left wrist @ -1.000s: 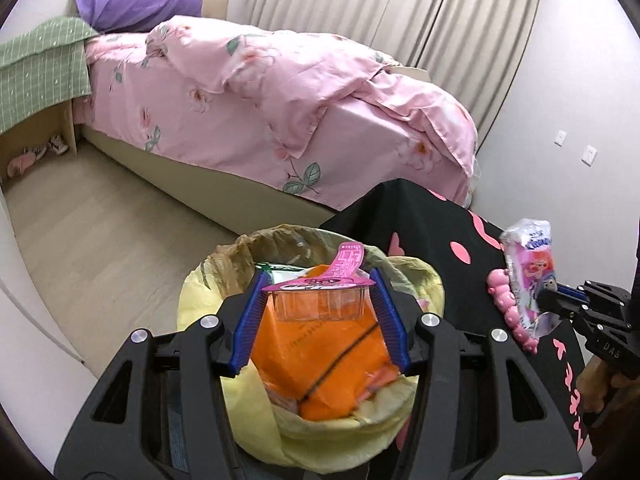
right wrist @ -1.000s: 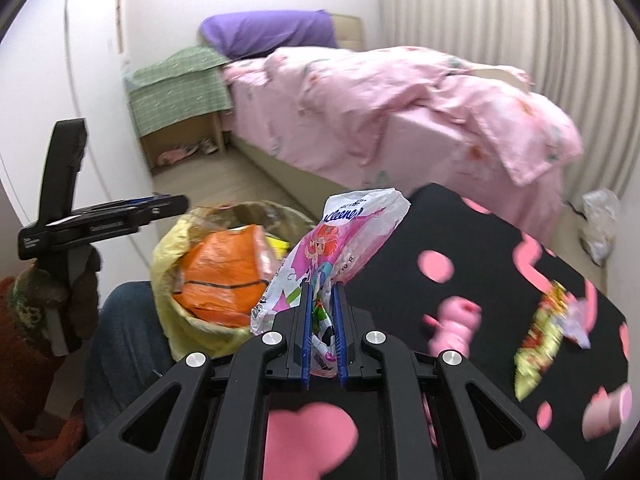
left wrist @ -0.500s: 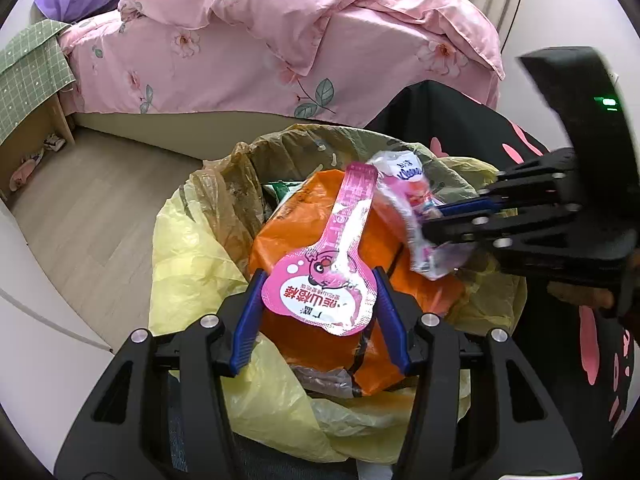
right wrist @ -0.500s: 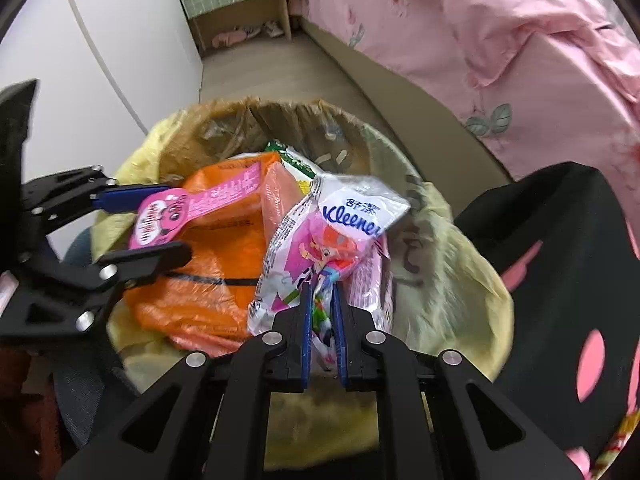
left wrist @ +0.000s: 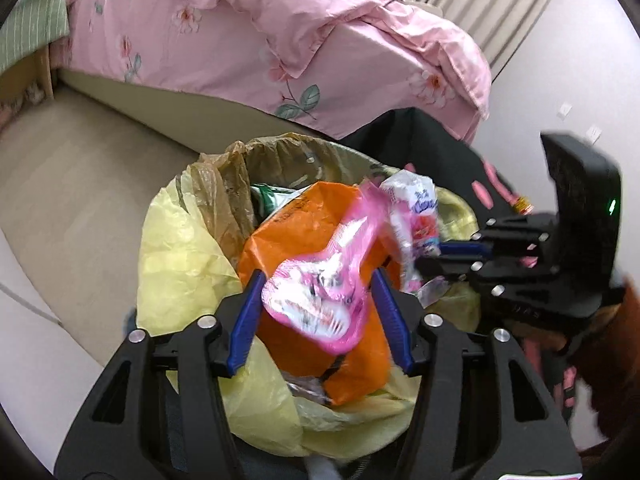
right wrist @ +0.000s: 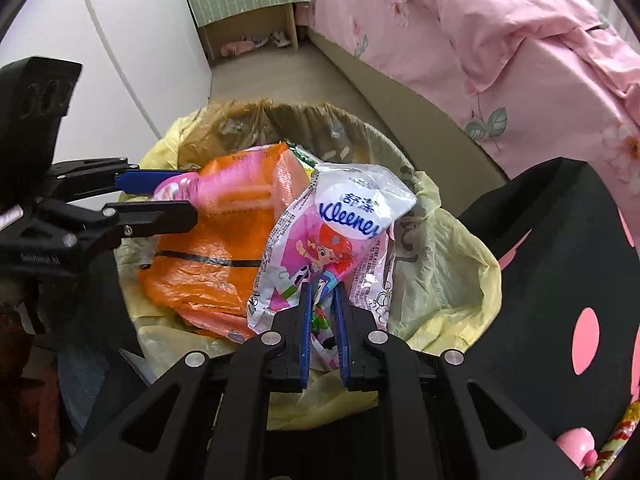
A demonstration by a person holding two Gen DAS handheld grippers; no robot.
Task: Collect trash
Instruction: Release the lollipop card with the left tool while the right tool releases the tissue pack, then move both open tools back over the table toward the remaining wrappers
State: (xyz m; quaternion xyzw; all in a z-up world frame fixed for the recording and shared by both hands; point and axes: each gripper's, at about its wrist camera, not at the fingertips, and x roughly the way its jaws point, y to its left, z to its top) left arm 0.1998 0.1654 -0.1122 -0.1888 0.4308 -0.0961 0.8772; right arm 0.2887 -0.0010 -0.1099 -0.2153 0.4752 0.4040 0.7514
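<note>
Soft, even daylight fills my room, with no hard shadows. Both views bow strongly and go black at the corners. In my left view the pink lid [left wrist: 320, 300] is smeared with motion blur. At 12 o'clock in my right view, the Kleenex wrapper [right wrist: 340, 248] stays sharp, with slight glare.

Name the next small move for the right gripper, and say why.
Probably open the right gripper fully. Its fingers sit close on the Kleenex wrapper, which already hangs over the orange bag inside the trash bin, so it should fall in.
</note>
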